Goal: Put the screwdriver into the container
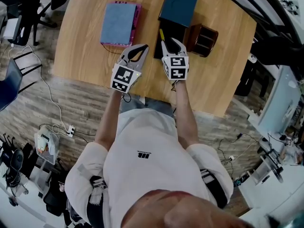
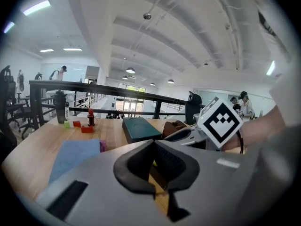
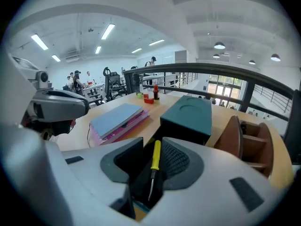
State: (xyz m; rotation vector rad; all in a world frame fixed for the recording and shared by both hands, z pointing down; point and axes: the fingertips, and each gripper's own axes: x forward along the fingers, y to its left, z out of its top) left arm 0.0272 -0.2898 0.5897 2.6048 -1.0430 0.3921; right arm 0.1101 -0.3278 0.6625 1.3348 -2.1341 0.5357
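Table (image 1: 85, 42) | forearms (image 1: 110, 113) outstretched | left tongs (image 1: 141, 49) released | right tongs (image 1: 171, 42) released astride screwdriver (image 3: 154, 160)

Worktop (image 1: 85, 56): book stack (image 1: 118, 23) on left half, box (image 1: 179, 4) to its right, apart. Low tray (image 1: 175, 30) just before box. Organizer (image 1: 203, 39) just right of tray. Screwdriver (image 3: 154, 166) lies on tray, lengthwise twd box, betw jaws of right claw (image 1: 173, 42), pads off it. Left claw (image 1: 136, 51) just before book stack, beside right claw, nothing betw its jaws.
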